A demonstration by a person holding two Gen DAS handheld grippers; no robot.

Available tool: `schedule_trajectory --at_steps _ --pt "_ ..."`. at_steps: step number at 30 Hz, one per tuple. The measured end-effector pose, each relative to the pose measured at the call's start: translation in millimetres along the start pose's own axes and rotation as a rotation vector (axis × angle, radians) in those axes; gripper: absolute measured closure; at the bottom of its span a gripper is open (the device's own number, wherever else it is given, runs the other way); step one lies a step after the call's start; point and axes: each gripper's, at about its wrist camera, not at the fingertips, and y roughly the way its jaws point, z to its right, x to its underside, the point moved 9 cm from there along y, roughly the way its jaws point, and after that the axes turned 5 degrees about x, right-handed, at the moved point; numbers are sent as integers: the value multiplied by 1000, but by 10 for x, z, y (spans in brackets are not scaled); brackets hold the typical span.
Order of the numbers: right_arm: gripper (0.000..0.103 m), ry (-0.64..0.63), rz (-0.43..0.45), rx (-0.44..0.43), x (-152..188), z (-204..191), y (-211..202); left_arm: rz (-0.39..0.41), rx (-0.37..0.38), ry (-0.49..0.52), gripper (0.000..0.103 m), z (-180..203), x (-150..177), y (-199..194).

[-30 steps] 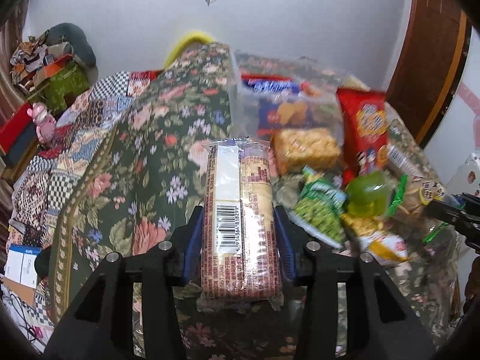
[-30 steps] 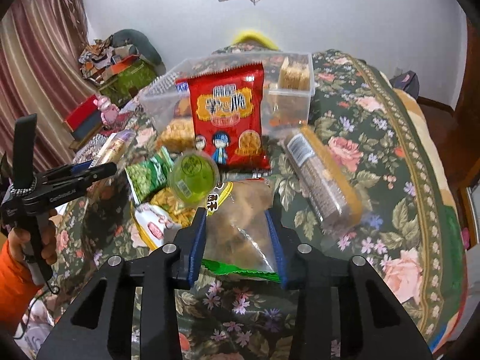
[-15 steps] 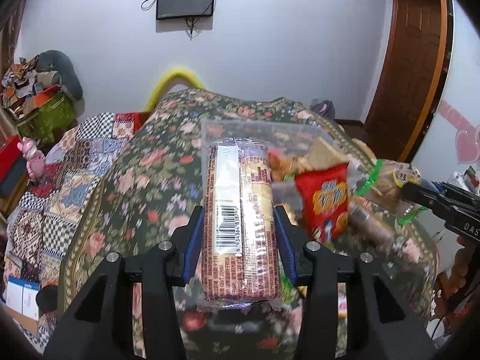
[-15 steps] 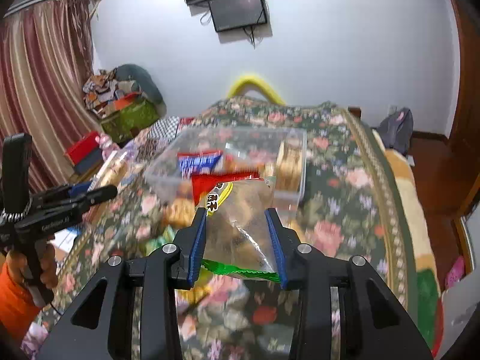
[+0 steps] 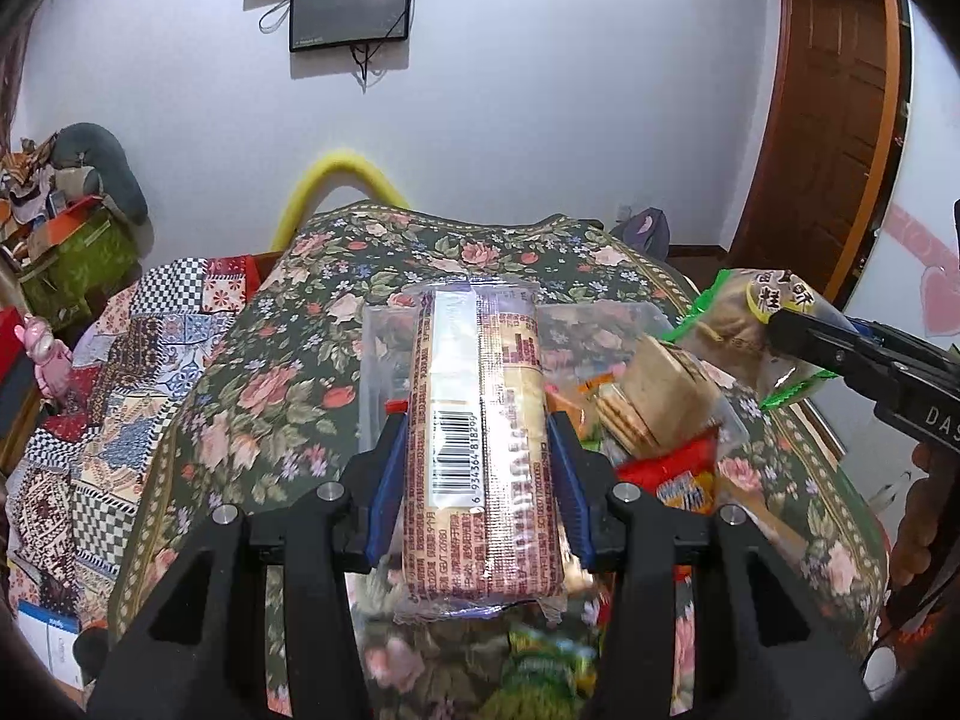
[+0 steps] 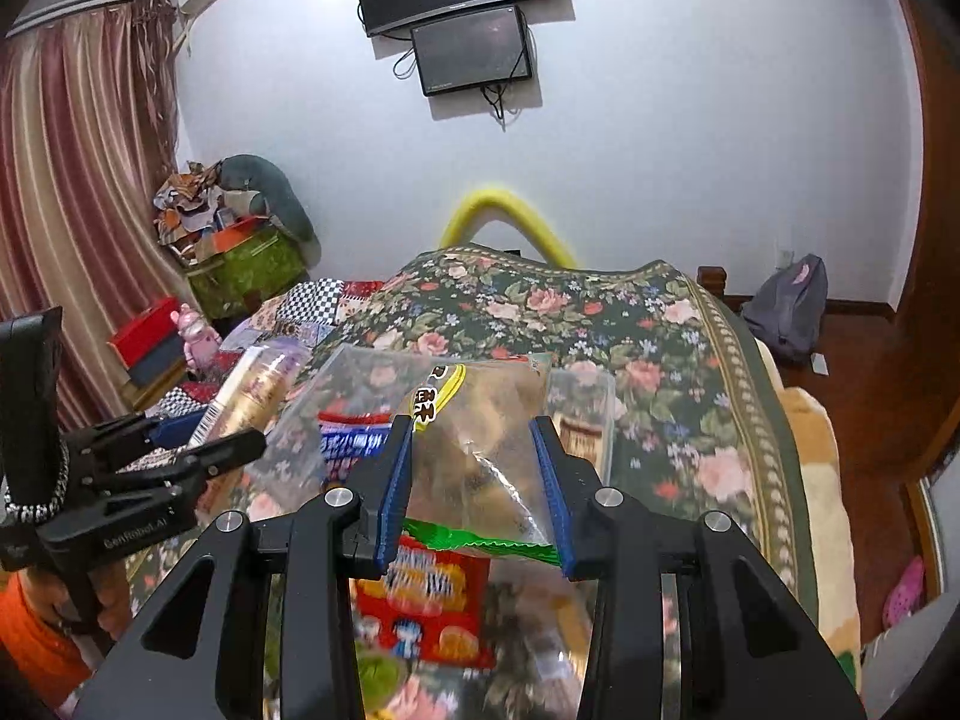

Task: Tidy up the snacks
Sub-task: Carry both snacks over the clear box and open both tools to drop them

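My left gripper (image 5: 477,480) is shut on a long biscuit pack (image 5: 480,450) with a barcode, held in the air over the floral bed. My right gripper (image 6: 474,480) is shut on a clear bag of brown snacks (image 6: 480,444) with a green edge and yellow label. That bag also shows at the right of the left wrist view (image 5: 738,318). A clear plastic bin (image 6: 360,372) lies just ahead of both grippers and holds a blue pack (image 6: 348,438) and a cracker stack (image 5: 648,402). The left gripper and its pack show in the right wrist view (image 6: 240,420).
A red snack bag (image 6: 432,594) and green packs (image 5: 540,672) lie blurred on the floral bedspread (image 6: 660,360) below the grippers. A patchwork blanket (image 5: 120,390) lies left. A wooden door (image 5: 834,120) stands right, and a backpack (image 6: 786,306) sits on the floor.
Both grippers have risen from the snack pile with their packs held, and moved forward toward the clear bin. The loose snacks have dropped low in both views.
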Motion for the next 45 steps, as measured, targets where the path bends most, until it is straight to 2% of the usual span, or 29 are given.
schedule_trajectory --at_steps 13,22,27,32,39,45 --pt "68 3 -96 15 -46 60 699 -71 -51 -26 58 -230 -44 634" --pt "67 13 -180 16 63 94 1021 -127 -18 -49 58 -283 23 878" --pt "64 -39 -189 37 81 13 982 -138 -29 -33 58 -258 59 913" --pt "61 -39 -193 37 96 11 920 -137 -30 -6 57 -191 61 834" --pt "58 -38 -150 7 113 60 573 -104 10 22 48 -61 65 535" --pt "58 -46 -121 14 230 170 262 -112 28 40 44 9 270 275"
